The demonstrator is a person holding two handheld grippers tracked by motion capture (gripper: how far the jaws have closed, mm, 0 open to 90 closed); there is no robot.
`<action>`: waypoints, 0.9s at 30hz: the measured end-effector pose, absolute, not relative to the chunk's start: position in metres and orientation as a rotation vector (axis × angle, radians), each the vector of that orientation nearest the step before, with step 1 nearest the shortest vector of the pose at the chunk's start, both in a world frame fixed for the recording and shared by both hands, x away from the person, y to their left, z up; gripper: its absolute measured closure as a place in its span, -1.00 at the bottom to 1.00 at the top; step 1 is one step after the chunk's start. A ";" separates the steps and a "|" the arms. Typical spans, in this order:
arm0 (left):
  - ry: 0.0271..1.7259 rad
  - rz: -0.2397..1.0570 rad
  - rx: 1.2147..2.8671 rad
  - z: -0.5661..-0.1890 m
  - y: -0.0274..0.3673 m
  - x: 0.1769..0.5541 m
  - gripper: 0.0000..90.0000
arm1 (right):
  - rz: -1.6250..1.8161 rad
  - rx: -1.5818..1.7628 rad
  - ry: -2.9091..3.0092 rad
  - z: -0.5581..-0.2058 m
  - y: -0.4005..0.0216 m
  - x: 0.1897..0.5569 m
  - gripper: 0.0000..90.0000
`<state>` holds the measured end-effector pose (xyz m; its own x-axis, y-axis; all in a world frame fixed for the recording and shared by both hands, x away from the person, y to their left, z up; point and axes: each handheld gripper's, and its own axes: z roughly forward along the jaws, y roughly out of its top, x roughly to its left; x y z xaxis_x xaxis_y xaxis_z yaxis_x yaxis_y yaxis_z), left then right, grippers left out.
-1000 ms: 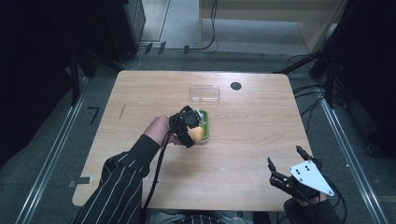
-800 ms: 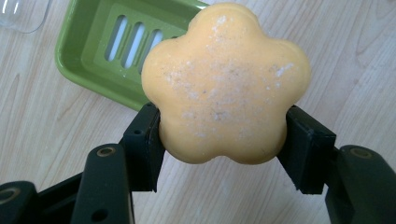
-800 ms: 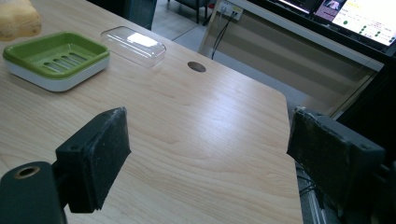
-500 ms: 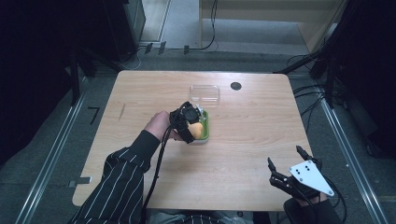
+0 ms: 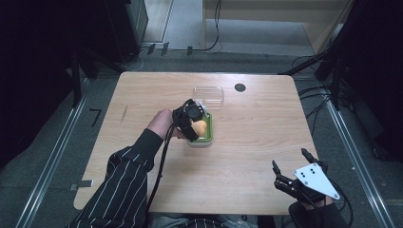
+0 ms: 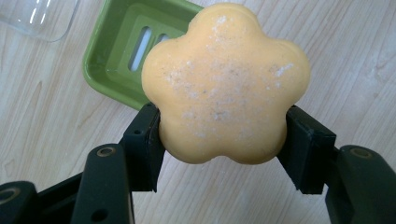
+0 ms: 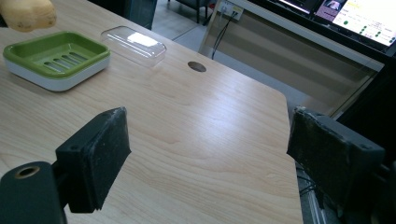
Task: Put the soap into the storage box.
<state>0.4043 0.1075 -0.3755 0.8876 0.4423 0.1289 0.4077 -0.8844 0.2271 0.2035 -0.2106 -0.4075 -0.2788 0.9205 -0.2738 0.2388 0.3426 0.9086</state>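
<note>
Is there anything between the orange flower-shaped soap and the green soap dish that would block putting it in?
Nothing visible. The left gripper holds the orange flower-shaped soap just above the green soap dish, whose slotted tray is bare. The clear plastic lid lies apart, behind it.

Two black jaws of the right tool (image 7: 205, 154) rise from the bottom edge, set wide apart with nothing between them, over a pale wooden counter (image 7: 187, 121). Ahead and to the tool's left sits a green soap dish (image 7: 56, 56) on a white base. Above the dish hangs an orange soap (image 7: 28, 14). Just beyond the dish lies a clear lid (image 7: 135, 44), then a dark round hole (image 7: 196, 66).
</note>
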 end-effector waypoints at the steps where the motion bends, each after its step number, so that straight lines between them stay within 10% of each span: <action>1: 0.649 0.269 2.862 -0.375 0.107 0.405 -0.12 | 0.982 1.038 1.734 -0.407 -0.211 0.203 -0.70; 27: 0.680 0.253 2.865 -0.396 0.105 0.433 -0.12 | 0.983 1.042 1.733 -0.408 -0.211 0.203 -0.70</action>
